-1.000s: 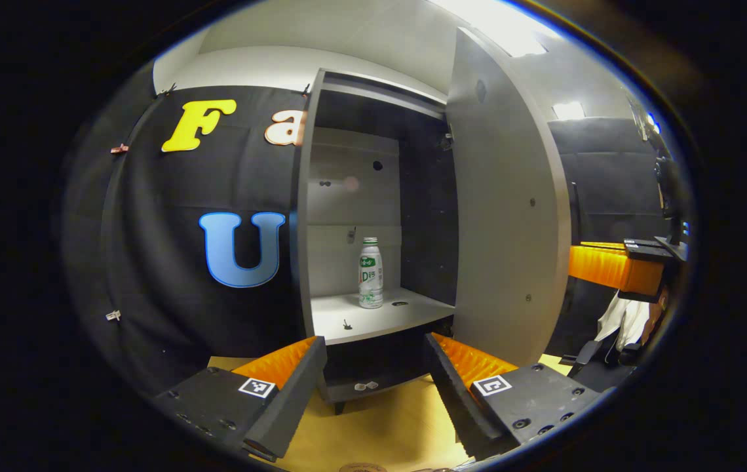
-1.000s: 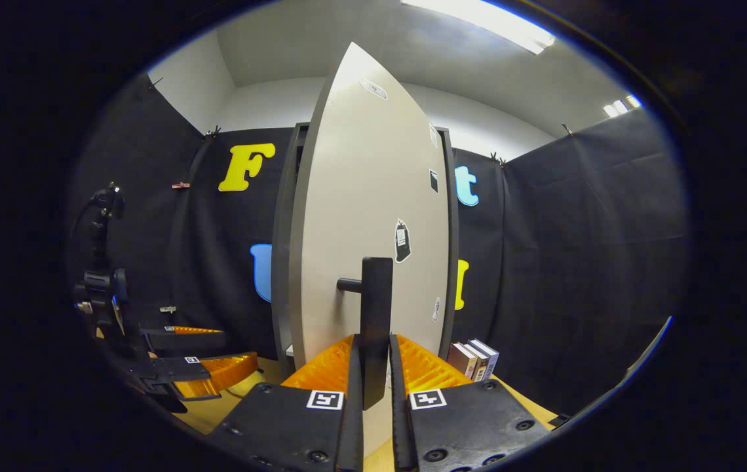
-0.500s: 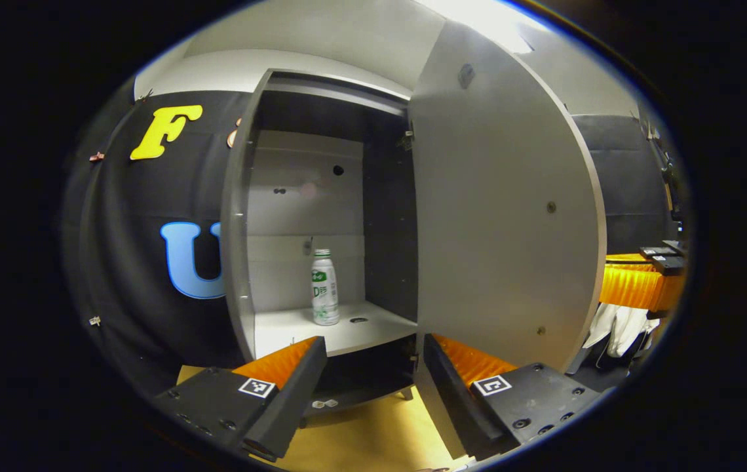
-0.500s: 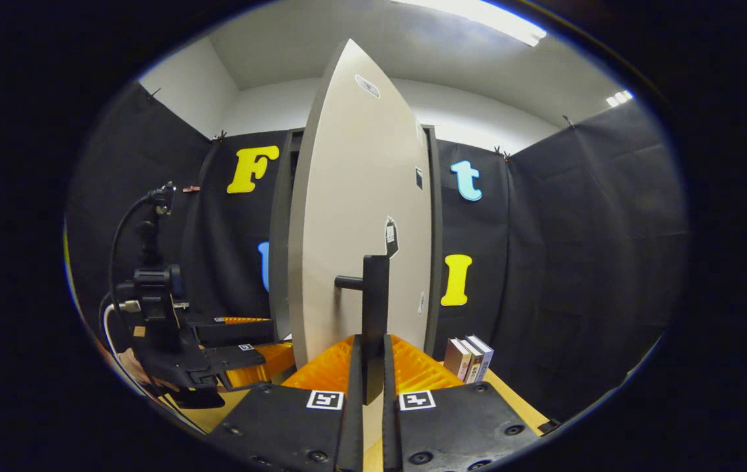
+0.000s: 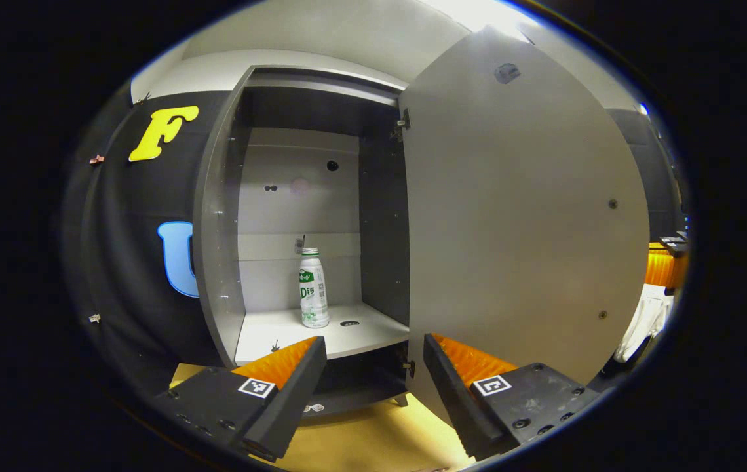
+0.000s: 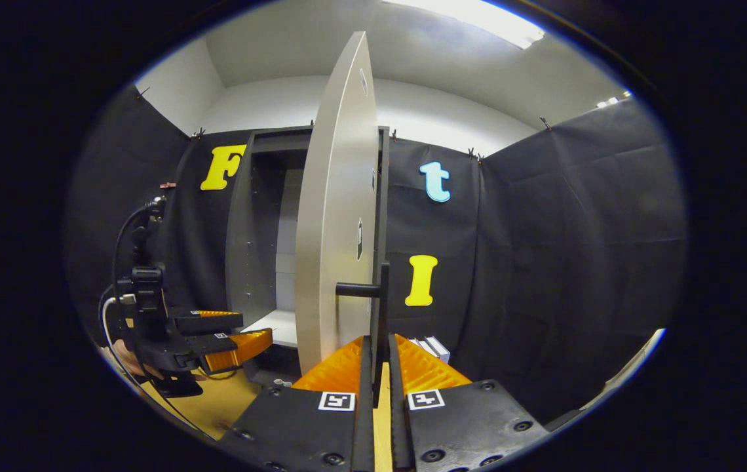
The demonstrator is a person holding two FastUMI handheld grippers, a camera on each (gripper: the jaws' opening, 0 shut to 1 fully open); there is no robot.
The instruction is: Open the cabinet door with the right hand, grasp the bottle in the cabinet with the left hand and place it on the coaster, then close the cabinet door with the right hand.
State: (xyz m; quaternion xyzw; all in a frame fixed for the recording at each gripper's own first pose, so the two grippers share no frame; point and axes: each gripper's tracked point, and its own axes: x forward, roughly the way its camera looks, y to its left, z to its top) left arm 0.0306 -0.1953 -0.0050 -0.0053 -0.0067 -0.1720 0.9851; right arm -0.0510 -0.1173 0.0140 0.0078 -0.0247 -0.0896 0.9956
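Left gripper view, spread left tongs (image 5: pixel 373 367) well short of upright white plastic bottle with green label (image 5: pixel 313 288) on grey cabinet shelf (image 5: pixel 321 331), right tongs (image 6: pixel 381 367) pinching black door handle (image 6: pixel 381 308) of open grey cabinet door (image 6: pixel 334 216).

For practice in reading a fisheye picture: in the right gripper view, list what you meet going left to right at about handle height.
Left gripper → open cabinet interior → cabinet door → door handle, gripped by the right gripper → books.

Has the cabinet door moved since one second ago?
Yes. The cabinet door has swung further open, away from the cabinet frame, pulled by the right gripper.
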